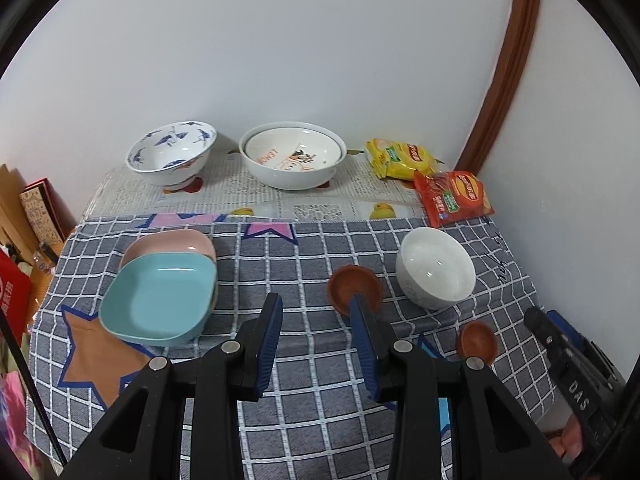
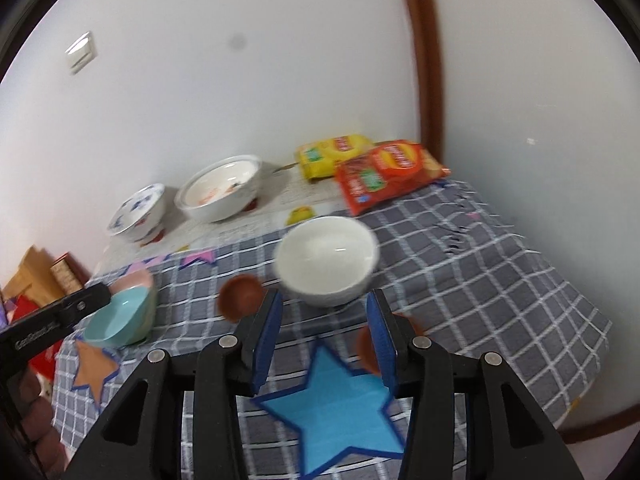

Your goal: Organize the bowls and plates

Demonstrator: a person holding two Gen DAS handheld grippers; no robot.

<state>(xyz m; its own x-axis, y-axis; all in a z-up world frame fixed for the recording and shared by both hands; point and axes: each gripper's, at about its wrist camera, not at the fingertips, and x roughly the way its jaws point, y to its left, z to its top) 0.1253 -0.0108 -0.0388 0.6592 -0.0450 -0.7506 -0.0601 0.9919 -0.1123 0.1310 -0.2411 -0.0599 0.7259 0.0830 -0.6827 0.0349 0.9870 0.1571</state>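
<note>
On the checked cloth a teal square dish sits stacked on a pink one at the left. A white bowl stands at the right, with two small brown dishes near it. My left gripper is open and empty, between the teal dish and the nearer brown dish. My right gripper is open and empty, just in front of the white bowl; a brown dish lies to its left and another behind its right finger.
At the back by the wall stand a blue-patterned bowl and a large white bowl holding a printed plate. Yellow and red snack bags lie at the back right. Boxes stand off the left edge.
</note>
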